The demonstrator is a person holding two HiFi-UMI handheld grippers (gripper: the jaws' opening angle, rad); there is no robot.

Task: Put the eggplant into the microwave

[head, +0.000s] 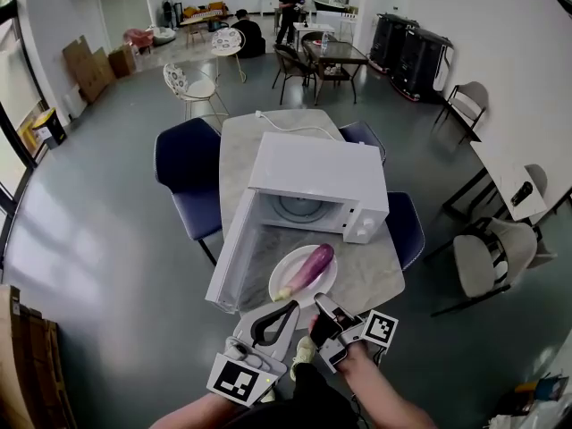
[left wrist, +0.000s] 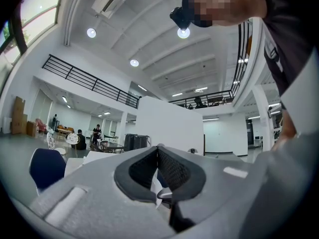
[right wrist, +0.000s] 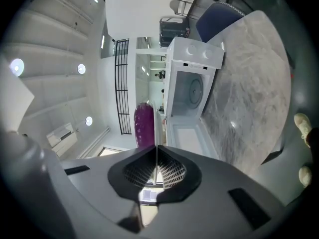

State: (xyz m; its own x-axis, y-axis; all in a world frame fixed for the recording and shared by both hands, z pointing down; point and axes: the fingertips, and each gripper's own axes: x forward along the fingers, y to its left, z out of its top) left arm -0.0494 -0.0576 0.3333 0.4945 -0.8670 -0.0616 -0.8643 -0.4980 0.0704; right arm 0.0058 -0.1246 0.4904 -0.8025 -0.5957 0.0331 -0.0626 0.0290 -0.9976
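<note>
You pinched the plate point(head: 282, 271) rim in the right gripper point(head: 323, 309) so the eggplant point(head: 309, 269) could ride into the open microwave point(head: 317, 177), the left gripper point(left wrist: 158, 151) pressed together, empty.

Grey floor point(head: 89, 222), marble table point(head: 239, 146), navy chairs point(head: 186, 164), white wall point(head: 483, 25), round ceiling lights point(left wrist: 91, 32), black balcony railing point(left wrist: 89, 81).

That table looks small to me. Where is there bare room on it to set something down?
Bare table lies right of the plate, before the microwave, and behind it by the cord. Between the open door and plate it is crowded.
</note>
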